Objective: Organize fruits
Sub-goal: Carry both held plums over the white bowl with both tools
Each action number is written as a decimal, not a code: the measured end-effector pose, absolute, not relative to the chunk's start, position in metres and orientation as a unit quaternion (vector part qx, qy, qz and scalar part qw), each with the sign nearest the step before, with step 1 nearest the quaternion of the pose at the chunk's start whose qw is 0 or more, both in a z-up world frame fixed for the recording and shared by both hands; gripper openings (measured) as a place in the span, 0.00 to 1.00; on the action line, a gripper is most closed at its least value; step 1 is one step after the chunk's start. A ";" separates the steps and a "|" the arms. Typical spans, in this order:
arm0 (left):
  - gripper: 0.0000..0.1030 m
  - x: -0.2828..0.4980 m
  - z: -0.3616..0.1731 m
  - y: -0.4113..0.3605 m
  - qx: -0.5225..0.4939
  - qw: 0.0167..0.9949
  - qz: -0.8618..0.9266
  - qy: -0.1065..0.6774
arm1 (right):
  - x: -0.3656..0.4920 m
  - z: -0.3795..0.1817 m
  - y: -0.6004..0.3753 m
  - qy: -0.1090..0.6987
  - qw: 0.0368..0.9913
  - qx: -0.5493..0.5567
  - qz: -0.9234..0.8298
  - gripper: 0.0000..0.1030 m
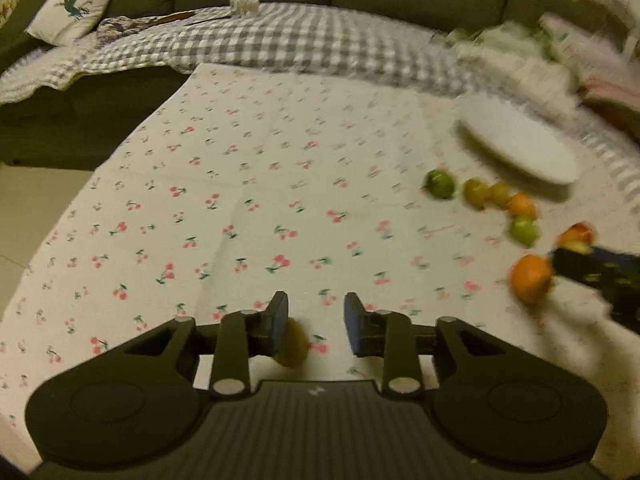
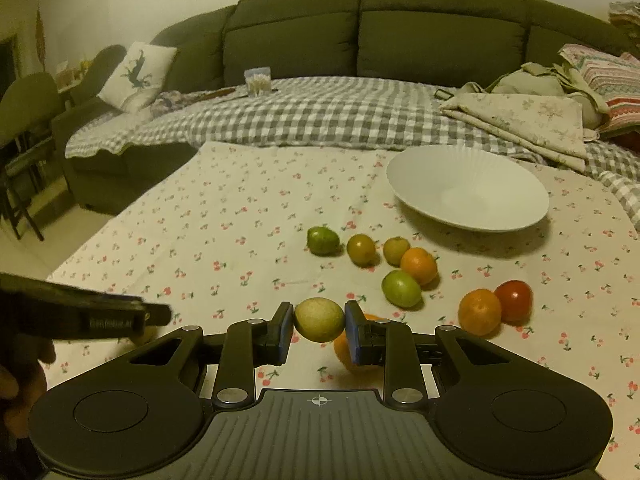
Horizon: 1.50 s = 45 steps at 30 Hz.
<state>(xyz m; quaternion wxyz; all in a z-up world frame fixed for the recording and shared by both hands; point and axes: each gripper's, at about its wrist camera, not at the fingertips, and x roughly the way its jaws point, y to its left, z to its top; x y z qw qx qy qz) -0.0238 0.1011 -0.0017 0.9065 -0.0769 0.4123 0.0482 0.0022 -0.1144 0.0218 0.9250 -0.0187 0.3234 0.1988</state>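
The right gripper (image 2: 319, 326) pinches a round pale yellow-green fruit (image 2: 319, 319) above the cherry-print desk (image 2: 224, 216); a smooth skin could slip out on the way. The left gripper (image 1: 316, 330) stands spread, a blurred olive fruit (image 1: 294, 346) against one pad. Farther off, loose oranges and green fruits could get knocked, short of the empty white ribbed plate (image 2: 468, 188).

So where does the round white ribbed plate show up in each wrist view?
Left wrist: round white ribbed plate is upper right, blurred, just beyond the row of small fruits.
Right wrist: plate is right of centre, empty, beyond the fruits.
Shared landmark: grey checked blanket behind it.
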 end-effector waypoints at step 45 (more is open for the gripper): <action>0.23 0.035 0.060 0.045 -0.107 0.902 -0.075 0.411 | 0.042 0.055 -0.185 0.340 0.924 0.053 0.164 0.25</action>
